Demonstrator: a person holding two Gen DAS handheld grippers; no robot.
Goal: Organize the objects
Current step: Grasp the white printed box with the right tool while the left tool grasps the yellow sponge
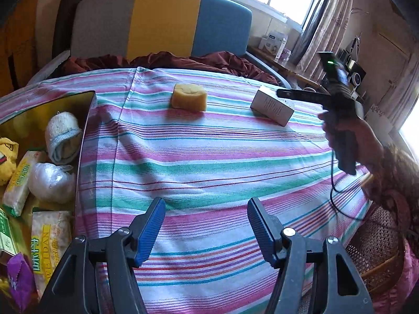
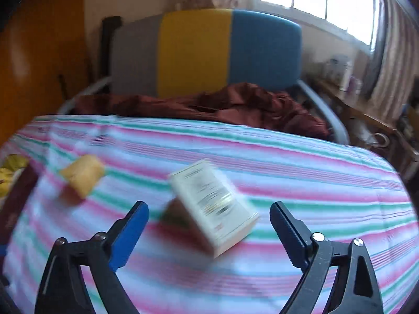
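Note:
A white carton (image 2: 214, 206) lies tilted on the striped bed sheet (image 2: 314, 183), blurred in the right wrist view. My right gripper (image 2: 209, 209) stands open around it, both pads clear of its sides. A yellow sponge-like block (image 2: 83, 174) sits to its left. In the left wrist view the same block (image 1: 189, 100) and carton (image 1: 272, 107) lie at the far side of the sheet, with one right gripper finger (image 1: 301, 95) over the carton and a person's hand (image 1: 348, 133) on the handle. My left gripper (image 1: 205, 209) hangs open over bare sheet, nothing between its pads.
An open gold-lined box (image 1: 87, 120) at the left holds a rolled white sock (image 1: 62, 133), a plastic bag (image 1: 49, 180) and tissue packs (image 1: 49, 238). A dark red blanket (image 1: 183, 61) and the headboard (image 1: 162, 23) lie beyond. A wicker chair (image 1: 377, 248) and cable (image 1: 337, 198) are at the right.

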